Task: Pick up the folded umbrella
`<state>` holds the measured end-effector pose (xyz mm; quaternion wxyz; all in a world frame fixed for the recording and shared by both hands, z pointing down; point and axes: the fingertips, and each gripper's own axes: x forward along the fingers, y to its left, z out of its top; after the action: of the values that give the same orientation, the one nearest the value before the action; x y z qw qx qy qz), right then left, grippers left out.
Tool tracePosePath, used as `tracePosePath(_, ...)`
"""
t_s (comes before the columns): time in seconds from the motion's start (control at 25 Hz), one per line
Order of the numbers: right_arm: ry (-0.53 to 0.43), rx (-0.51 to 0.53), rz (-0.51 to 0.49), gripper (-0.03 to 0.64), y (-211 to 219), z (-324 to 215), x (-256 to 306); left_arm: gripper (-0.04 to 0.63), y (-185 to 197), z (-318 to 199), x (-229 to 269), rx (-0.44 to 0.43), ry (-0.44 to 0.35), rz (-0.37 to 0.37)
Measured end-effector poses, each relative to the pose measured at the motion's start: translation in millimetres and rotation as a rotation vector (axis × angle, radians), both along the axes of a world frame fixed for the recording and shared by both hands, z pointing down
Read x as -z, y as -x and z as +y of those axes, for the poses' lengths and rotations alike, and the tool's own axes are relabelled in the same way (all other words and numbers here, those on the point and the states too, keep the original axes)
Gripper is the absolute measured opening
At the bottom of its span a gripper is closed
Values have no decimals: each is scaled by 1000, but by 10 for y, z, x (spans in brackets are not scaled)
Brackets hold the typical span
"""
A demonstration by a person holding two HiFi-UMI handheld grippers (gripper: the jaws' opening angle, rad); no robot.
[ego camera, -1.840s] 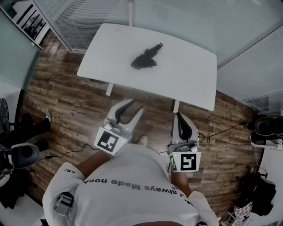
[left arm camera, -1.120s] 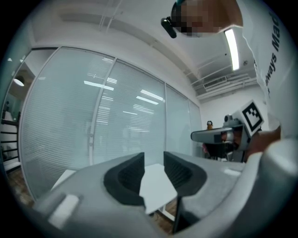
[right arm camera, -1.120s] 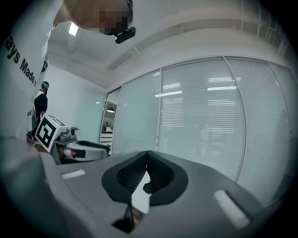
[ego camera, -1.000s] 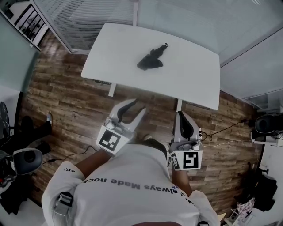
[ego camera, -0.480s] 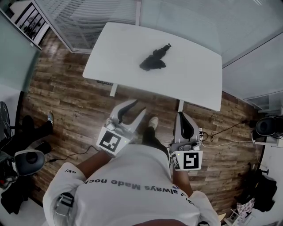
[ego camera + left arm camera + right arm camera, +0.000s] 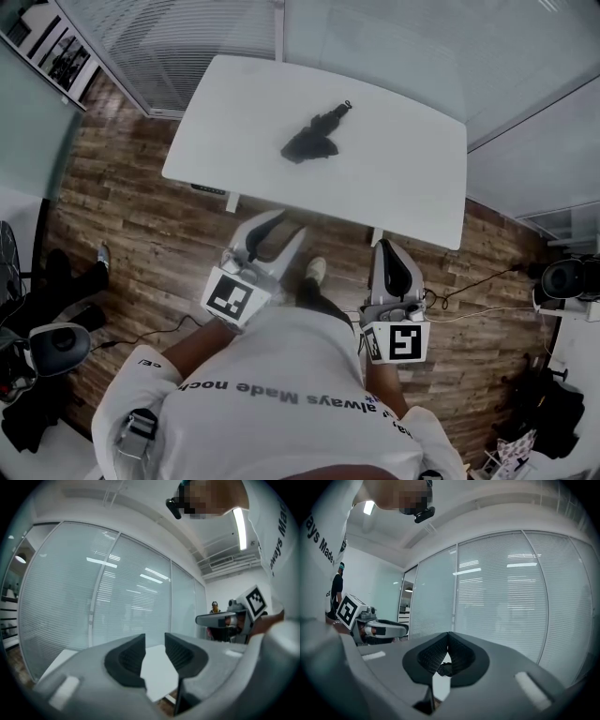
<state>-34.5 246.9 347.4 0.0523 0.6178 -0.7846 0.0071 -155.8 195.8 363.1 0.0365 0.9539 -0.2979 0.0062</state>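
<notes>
From the head view, the folded umbrella (image 6: 314, 138) is seen lying mid-bench, well apart from both grippers: dark, limp, crumpled fabric around a slim, stiff shaft. The white bench (image 6: 412, 187) looks smooth and hard.

In the left gripper view, the left gripper (image 6: 154, 639) is held narrowly parted and empty, its ribbed pads (image 6: 127, 660) dark.

In the right gripper view, the right gripper (image 6: 448, 634) is closed tip to tip. It should be opened before the reach, and the shaft taken rather than loose cloth.
</notes>
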Motion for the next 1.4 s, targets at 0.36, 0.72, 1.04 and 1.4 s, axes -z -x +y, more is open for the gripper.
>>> tracePosePath(0.36, -11, 19, -17, 2, -761, -448, 37, 129, -770, -426, 38, 12, 2, -15)
tracePosePath(0.72, -19, 38, -46, 2, -1306, -672, 23, 129, -1274, -638, 48, 35, -2, -38)
tracePosePath(1.04, -13, 33, -51, 2, -1652, -768, -30, 129, -1542, -745, 5, 52, -1, -40)
tracePosePath(1.4, 18, 47, -52, 2, -1578, -953, -126, 129, -1534, -957, -136, 54, 29, -43)
